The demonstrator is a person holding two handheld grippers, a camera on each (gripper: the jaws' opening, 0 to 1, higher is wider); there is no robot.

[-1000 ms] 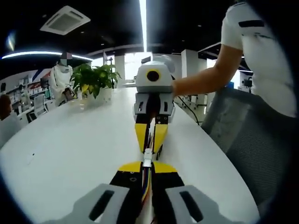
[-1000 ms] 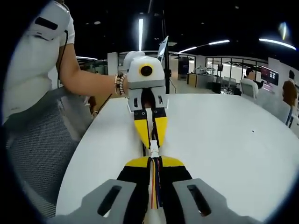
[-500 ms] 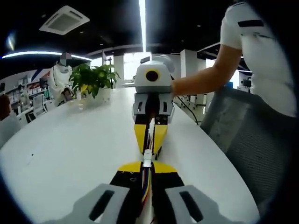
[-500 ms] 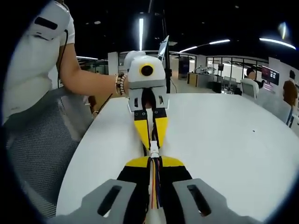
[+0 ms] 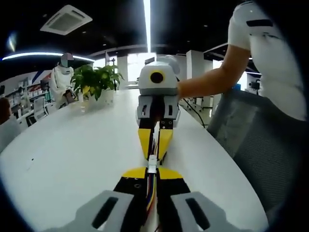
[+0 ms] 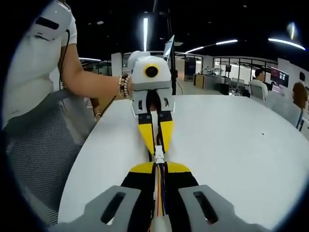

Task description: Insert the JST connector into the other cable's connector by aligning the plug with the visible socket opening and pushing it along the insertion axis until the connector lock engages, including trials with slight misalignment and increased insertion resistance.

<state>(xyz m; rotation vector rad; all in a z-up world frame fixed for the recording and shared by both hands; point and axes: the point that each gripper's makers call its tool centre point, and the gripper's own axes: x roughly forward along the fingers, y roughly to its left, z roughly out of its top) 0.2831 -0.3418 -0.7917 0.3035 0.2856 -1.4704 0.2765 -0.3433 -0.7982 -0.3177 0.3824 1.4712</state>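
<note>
**Two grippers meet nose to nose, white connectors joined between them**

The small white JST connector (image 5: 152,163) sits in the gap between the two grippers' yellow tips, above the table; in the right gripper view the same white connector pair (image 6: 158,155) shows at the meeting point. Whether the lock has caught cannot be told.

The left gripper (image 5: 152,175) is clenched on its cable (image 5: 151,191), a thin bundle of coloured wires running down between the black, yellow-tipped jaws. The right gripper (image 6: 159,170) is likewise closed on the other cable (image 6: 160,193), multicoloured strands of the same kind. Each gripper faces the other head-on.

Below them spreads one broad, smooth white table (image 5: 72,145) with a rounded edge. One leafy green plant (image 5: 96,79) in a white pot stands at its far end. A grey mesh chair (image 5: 256,140) stands beside the table. The room is a dim open office with long strip lights (image 5: 147,19) and a ceiling vent (image 5: 66,20).
</note>
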